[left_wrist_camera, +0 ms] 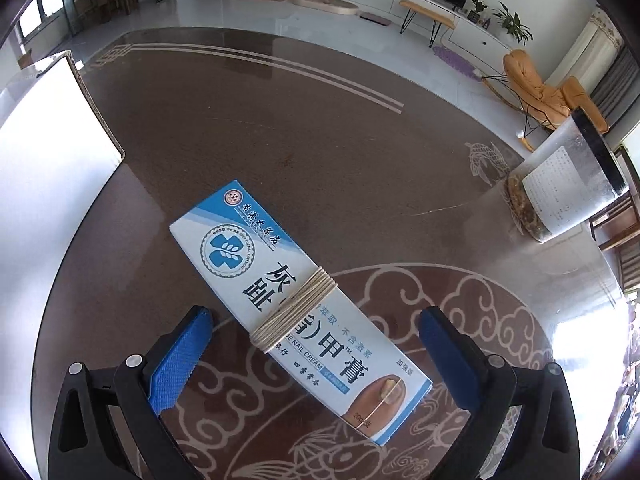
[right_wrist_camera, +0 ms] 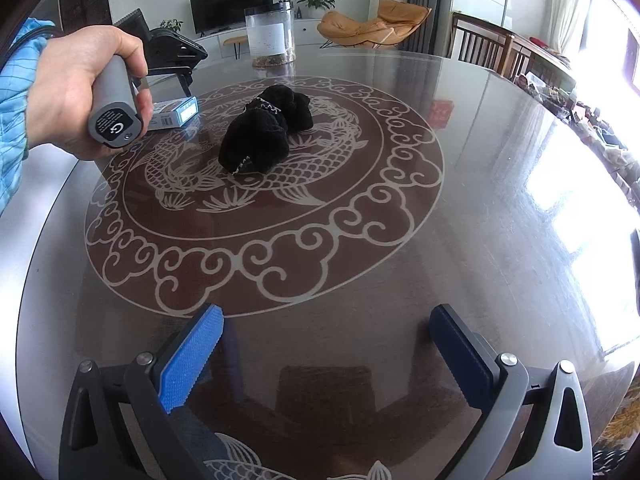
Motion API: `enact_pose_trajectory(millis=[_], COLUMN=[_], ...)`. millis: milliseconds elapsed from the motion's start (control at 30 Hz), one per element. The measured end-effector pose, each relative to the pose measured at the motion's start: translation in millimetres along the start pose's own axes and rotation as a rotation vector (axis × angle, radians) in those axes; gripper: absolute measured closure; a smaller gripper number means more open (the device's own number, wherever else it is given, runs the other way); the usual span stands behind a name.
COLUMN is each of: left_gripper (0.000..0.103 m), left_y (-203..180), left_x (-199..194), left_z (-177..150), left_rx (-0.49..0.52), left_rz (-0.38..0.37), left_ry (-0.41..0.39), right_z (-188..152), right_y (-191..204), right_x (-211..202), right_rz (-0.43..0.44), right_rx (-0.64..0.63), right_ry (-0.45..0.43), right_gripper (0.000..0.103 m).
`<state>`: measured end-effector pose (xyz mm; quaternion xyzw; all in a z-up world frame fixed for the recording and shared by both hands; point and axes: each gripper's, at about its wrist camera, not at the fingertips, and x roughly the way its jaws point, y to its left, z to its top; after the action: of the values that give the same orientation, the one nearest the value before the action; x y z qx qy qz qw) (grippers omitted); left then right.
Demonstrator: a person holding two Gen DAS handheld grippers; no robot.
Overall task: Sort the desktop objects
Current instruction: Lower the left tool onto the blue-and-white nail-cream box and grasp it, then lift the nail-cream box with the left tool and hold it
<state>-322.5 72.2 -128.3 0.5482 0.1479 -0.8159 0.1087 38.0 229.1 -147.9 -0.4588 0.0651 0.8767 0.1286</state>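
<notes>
Your left gripper (left_wrist_camera: 312, 344) is spread wide, its blue fingers (left_wrist_camera: 180, 360) on either side of the nail cream box (left_wrist_camera: 296, 304) without touching it. The box lies flat on the glass table (left_wrist_camera: 320, 128), running diagonally from the centre toward the lower right of the frame, with a cord (left_wrist_camera: 296, 308) wound around its middle. A clear jar (left_wrist_camera: 568, 184) stands at the right edge; a cardboard box (left_wrist_camera: 52, 152) sits at the left. Your right gripper (right_wrist_camera: 326, 344) is also spread apart, holding nothing. A black plush item (right_wrist_camera: 268, 128) lies upper centre, and your left hand (right_wrist_camera: 76, 88) appears upper left.
</notes>
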Motion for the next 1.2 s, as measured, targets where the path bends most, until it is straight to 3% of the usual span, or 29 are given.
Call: enact_pose_trajectory(millis=[133, 233, 267, 300, 367, 533, 733, 867, 1200], left_gripper=[0.000, 0.001, 0.016, 0.042, 0.059, 0.059, 0.058, 0.058, 0.056], left_y=[-12.4, -7.6, -4.1, -1.0, 3.3, 21.2, 53.0, 84.2, 112.3], left_x=[2.2, -2.2, -6.4, -11.4, -18.5, -32.0, -61.4, -79.1, -94.6], left_z=[-10.5, -17.3, -19.3, -21.3, -28.3, -60.4, -129.5, -163.8, -186.8], left_rx=[0.147, 0.214, 0.228, 0.252, 0.324, 0.409, 0.491, 0.526, 0.573], left_rz=[0.062, 0.050, 0.041, 0.029, 0.015, 0.004, -0.079, -0.136, -0.155], left_ry=[-0.020, -0.068, -0.101, -0.137, -0.166, -0.211, -0.281, -0.275, -0.274], right_z=[1.3, 1.3, 1.2, 1.0, 0.7, 0.9, 0.5, -1.6, -3.8], right_y=[0.2, 0.1, 0.0, -0.1, -0.4, -0.9, -1.1, -1.6, -1.1], right_x=[1.3, 1.5, 1.4, 1.3, 1.3, 1.4, 1.1, -0.6, -0.9], right_rz=[0.002, 0.002, 0.002, 0.004, 0.005, 0.004, 0.006, 0.008, 0.004], right_rx=[-0.003, -0.001, -0.001, -0.002, -0.005, -0.004, -0.006, -0.010, -0.006], right_ry=[0.000, 0.001, 0.001, 0.000, 0.000, -0.001, -0.001, -0.006, -0.017], right_gripper=[0.000, 0.000, 0.000, 0.000, 0.000, 0.000, 0.000, 0.000, 0.000])
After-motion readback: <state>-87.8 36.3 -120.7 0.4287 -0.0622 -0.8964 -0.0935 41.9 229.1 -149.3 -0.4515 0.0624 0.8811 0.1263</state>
